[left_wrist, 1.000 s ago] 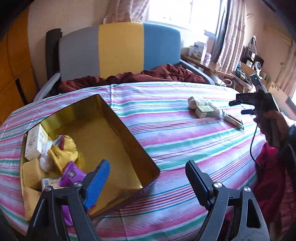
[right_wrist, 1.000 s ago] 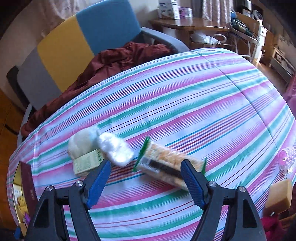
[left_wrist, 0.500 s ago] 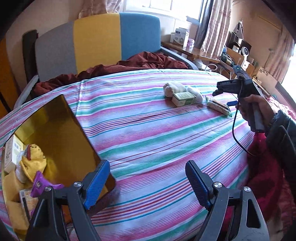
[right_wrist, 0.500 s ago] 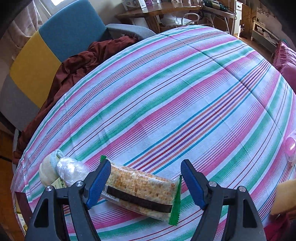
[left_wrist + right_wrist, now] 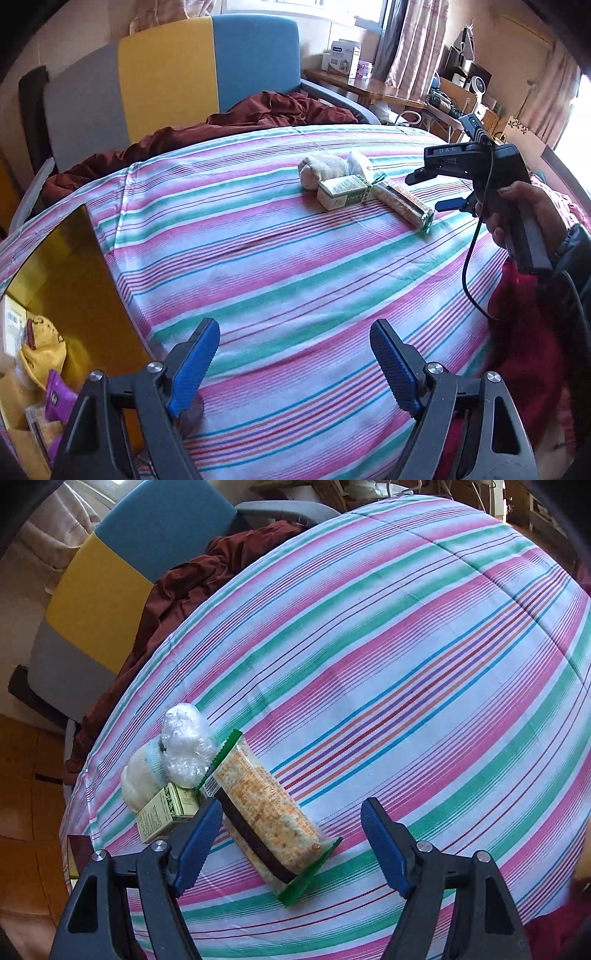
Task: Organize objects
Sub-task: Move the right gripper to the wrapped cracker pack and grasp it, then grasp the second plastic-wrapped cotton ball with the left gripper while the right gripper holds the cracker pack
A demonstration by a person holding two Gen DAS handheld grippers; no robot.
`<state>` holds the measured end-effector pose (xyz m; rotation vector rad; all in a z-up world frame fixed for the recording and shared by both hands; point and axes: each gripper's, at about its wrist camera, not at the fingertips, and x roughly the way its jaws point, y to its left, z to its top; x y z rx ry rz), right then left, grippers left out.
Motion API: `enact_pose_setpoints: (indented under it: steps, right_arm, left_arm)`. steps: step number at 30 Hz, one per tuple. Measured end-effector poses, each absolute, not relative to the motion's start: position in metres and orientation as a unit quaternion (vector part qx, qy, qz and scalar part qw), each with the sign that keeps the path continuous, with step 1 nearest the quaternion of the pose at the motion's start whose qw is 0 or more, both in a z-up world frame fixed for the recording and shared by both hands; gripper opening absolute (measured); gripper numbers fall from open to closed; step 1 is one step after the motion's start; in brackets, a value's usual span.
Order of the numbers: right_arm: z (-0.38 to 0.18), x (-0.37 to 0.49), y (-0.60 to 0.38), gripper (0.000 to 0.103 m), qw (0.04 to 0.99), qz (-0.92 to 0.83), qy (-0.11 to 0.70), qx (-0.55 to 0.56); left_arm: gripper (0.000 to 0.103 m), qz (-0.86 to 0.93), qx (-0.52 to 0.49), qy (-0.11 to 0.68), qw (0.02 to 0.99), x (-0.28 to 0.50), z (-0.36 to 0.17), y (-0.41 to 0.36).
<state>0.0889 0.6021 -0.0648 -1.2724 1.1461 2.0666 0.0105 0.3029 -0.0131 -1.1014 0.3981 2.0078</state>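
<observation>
The right gripper [image 5: 291, 843] hangs over the striped cloth [image 5: 406, 664] with its jaws apart and nothing clamped; a cracker pack [image 5: 258, 812] lies on the cloth below and between them, nearer the left finger. Touching the pack's far end are a small green box [image 5: 166, 810], a clear plastic wad [image 5: 188, 751] and a white bundle [image 5: 138, 781], perhaps a rolled sock. The left gripper [image 5: 295, 365] is also apart and empty, over bare cloth just beside the corner of a gold tin [image 5: 92, 295]. The tin sits at the table's left edge and holds a yellow toy [image 5: 42, 350], a purple packet [image 5: 55, 398] and a white box [image 5: 13, 325]. A hand [image 5: 517, 210] holds the right gripper [image 5: 432, 192] near the pack.
</observation>
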Motion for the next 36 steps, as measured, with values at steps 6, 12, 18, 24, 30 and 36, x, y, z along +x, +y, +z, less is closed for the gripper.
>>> enact_pose_setpoints:
  steps: [6, 12, 18, 24, 30, 36]
  right_arm:
    - [-0.054, 0.073, 0.589, 0.079, 0.229, 0.777, 0.340, -0.477]
    - [-0.058, 0.055, 0.566, 0.079, 0.211, 0.787, 0.263, -0.518]
    - [-0.065, 0.053, 0.563, 0.053, 0.215, 0.779, 0.236, -0.540]
    - [-0.066, 0.065, 0.577, 0.050, 0.258, 0.764, 0.238, -0.542]
    - [-0.067, 0.070, 0.586, 0.051, 0.272, 0.755, 0.250, -0.542]
    - [-0.068, 0.072, 0.585, 0.052, 0.271, 0.753, 0.245, -0.547]
  left_arm:
    - [0.084, 0.785, -0.438, 0.167, 0.406, 0.001, -0.016, 0.334]
    - [0.084, 0.775, -0.455, 0.157, 0.410, -0.016, -0.020, 0.356]
    - [0.084, 0.778, -0.457, 0.145, 0.406, -0.034, -0.016, 0.373]
    - [0.084, 0.784, -0.429, 0.159, 0.420, -0.045, -0.006, 0.396]
    - [0.074, 0.775, -0.450, 0.147, 0.418, -0.074, -0.015, 0.419]
    - [0.070, 0.772, -0.485, 0.113, 0.394, -0.104, -0.026, 0.435]
